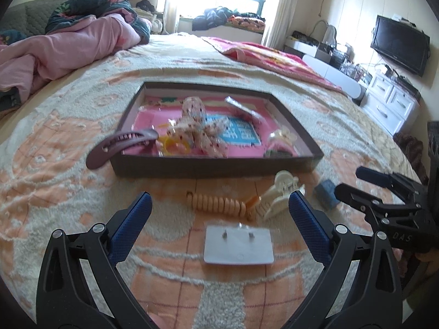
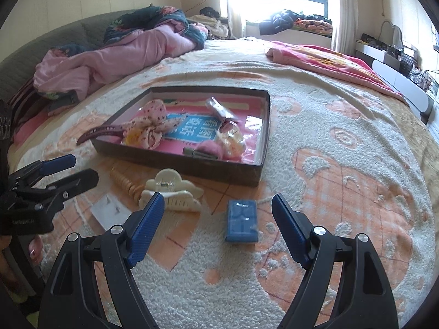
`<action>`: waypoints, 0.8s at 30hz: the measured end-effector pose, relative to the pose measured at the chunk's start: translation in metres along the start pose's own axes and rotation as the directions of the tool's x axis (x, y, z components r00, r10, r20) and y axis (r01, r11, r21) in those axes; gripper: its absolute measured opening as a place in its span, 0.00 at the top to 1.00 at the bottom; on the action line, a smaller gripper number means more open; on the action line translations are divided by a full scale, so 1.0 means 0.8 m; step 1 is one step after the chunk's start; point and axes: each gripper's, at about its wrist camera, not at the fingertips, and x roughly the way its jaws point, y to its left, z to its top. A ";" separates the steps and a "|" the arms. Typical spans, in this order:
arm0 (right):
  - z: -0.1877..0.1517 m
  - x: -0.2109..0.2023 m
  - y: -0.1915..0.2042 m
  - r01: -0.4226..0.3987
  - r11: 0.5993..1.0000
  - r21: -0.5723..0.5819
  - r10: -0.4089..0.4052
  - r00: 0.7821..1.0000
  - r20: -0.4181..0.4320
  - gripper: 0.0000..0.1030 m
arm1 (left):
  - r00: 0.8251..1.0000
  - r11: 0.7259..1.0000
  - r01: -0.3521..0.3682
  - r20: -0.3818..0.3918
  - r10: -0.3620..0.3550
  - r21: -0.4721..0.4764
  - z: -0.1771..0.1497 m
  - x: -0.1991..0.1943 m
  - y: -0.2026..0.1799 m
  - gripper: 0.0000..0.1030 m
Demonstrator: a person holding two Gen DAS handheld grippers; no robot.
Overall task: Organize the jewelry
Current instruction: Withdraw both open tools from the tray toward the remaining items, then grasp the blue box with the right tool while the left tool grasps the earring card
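Note:
A dark shallow box (image 1: 214, 168) (image 2: 219, 171) with a pink lining lies on the bed. It holds a dotted scrunchie (image 1: 192, 126) (image 2: 153, 123), a yellow ring (image 1: 175, 145), small packets, and a mauve hair clip (image 1: 120, 145) (image 2: 101, 131) leaning over its left rim. In front of the box lie a beaded bracelet (image 1: 219, 204) (image 2: 126, 183), a cream claw clip (image 1: 277, 194) (image 2: 172, 192), a white earring card (image 1: 238, 244) (image 2: 109, 205) and a small blue box (image 1: 326, 193) (image 2: 242, 220). My left gripper (image 1: 219, 208) (image 2: 68, 168) is open over the card. My right gripper (image 2: 218, 205) (image 1: 348, 181) is open around the blue box.
The bed has an orange and white fleece cover (image 2: 343, 192). Pink quilts (image 1: 63, 49) are piled at the far left and a red blanket (image 1: 274, 57) lies at the far right. A TV (image 1: 399, 44) and white drawers (image 1: 389, 101) stand along the right wall.

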 end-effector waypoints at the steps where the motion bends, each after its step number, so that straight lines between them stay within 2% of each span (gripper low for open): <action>1: 0.000 0.001 0.000 -0.002 1.000 -0.003 0.002 1.000 -0.003 0.24 | 1.000 1.000 0.004 -0.014 -0.004 0.007 -0.004 0.002 -0.002 0.11; 11: -0.002 0.028 0.002 -0.024 0.996 -0.083 0.021 0.999 -0.045 0.24 | 0.994 0.998 0.013 -0.107 -0.006 0.065 -0.030 0.026 -0.016 0.11; 16: -0.006 0.041 -0.011 0.003 0.999 -0.052 -0.007 0.998 -0.068 0.24 | 0.990 0.997 0.012 -0.138 -0.001 0.079 -0.033 0.038 -0.022 0.11; 20: -0.012 0.053 -0.019 0.029 0.999 -0.032 -0.032 0.995 -0.091 0.26 | 0.986 0.994 0.018 -0.167 0.000 0.105 -0.036 0.050 -0.028 0.22; 24: -0.017 0.060 -0.028 0.033 0.999 -0.007 -0.033 0.993 -0.113 0.37 | 0.983 0.990 0.003 -0.181 0.023 0.138 -0.039 0.058 -0.035 0.27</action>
